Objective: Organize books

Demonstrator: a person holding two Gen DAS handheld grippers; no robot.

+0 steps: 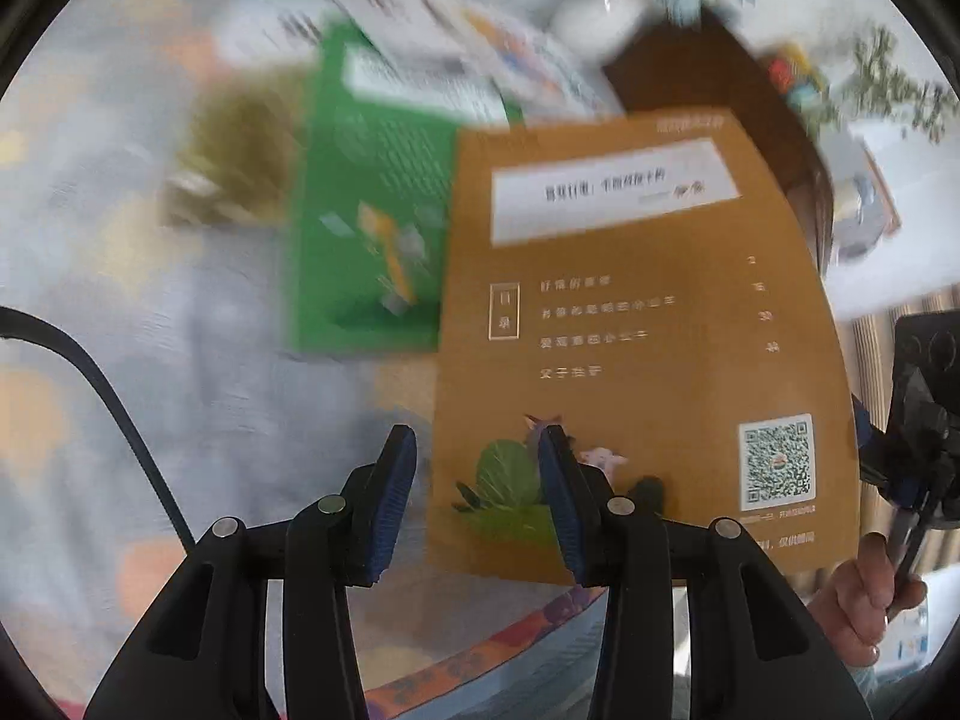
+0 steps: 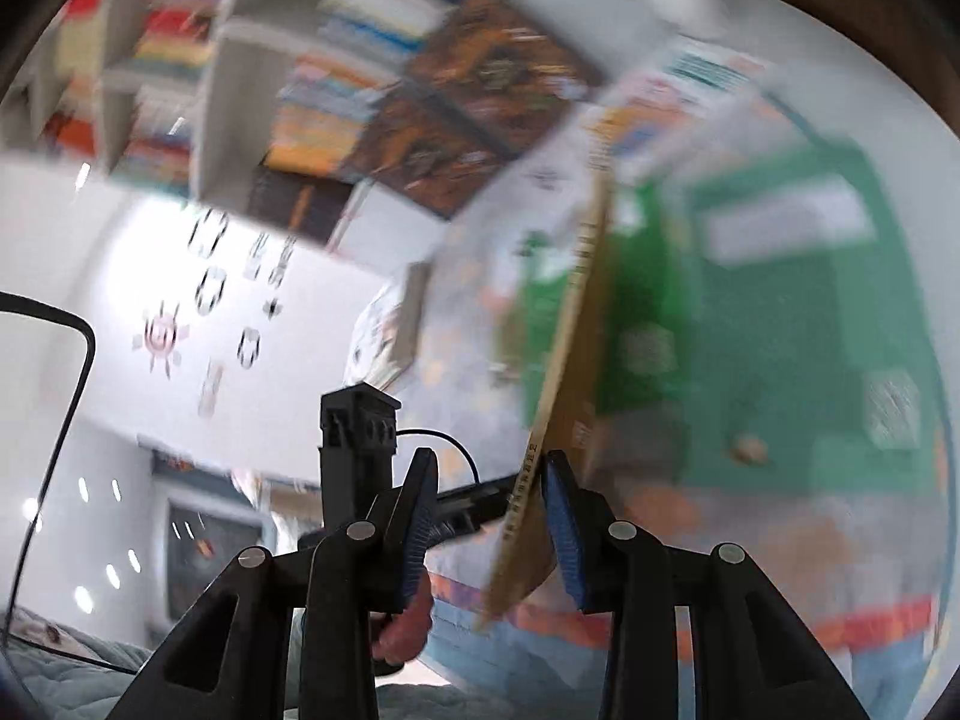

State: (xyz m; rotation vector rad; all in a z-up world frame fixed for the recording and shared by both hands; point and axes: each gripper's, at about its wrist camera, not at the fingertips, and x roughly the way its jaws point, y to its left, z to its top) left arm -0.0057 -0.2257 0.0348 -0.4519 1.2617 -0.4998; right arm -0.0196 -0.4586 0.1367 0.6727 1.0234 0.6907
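Observation:
An orange-brown booklet (image 1: 630,330) with a white label and a QR code is raised off the table and faces the left wrist camera. My right gripper (image 2: 487,468) is shut on its edge, so in the right wrist view the orange booklet (image 2: 564,360) shows edge-on between the pads. In the left wrist view the right gripper (image 1: 867,438) sits at the booklet's right edge, with a hand below it. My left gripper (image 1: 477,450) is open and holds nothing; the booklet's lower left corner lies just beyond its fingers. A green book (image 1: 372,210) lies flat on the table behind.
Loose white booklets (image 1: 408,18), a white vase (image 1: 594,18) and a dark wooden box (image 1: 708,78) crowd the far side of the pale patterned tablecloth (image 1: 120,240). The table's coloured border (image 1: 510,642) runs close below my fingers. A full bookshelf (image 2: 240,90) stands beyond.

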